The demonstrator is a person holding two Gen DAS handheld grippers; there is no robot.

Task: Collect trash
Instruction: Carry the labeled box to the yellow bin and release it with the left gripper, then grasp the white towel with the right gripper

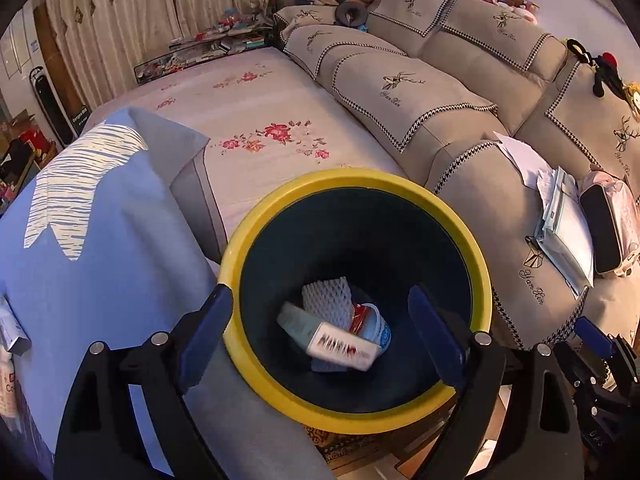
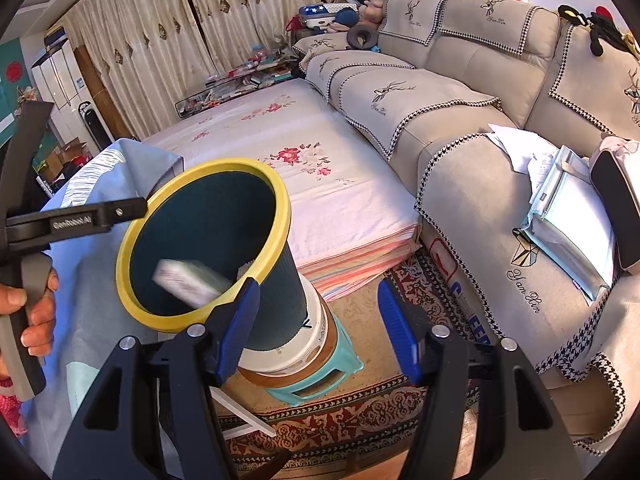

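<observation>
Your left tool (image 1: 320,332) sits right above the dark round bin with the yellow rim (image 1: 280,384), jaws spread wide, nothing between the pads. The small pale cardboard box with red print (image 1: 344,346) is blurred inside the bin in both views, probably dropping; whether it has landed can't be told. Under it lie a white foam net sleeve (image 1: 326,300) and a white cup with a red and blue label (image 1: 372,322).

Your right tool (image 2: 318,326) is about half open and empty, its left blue pad (image 2: 240,332) over the bin's near rim; touching or not, can't tell. Risk: nudge that rim and the bin tips, because it stands on a white tub (image 2: 296,344) stacked on a small teal plastic stool (image 2: 340,372), a tall narrow pile on the patterned rug (image 2: 360,428). Lifting the left tool carelessly could clip the rim too.

Left, the blue and grey cushion (image 1: 100,240) presses beside the bin. Right and farther, white papers and a folder (image 1: 560,216) on the beige sofa (image 1: 440,120): possibly trash, don't assume. The floral bed sheet (image 1: 260,120) shows nothing obvious.
</observation>
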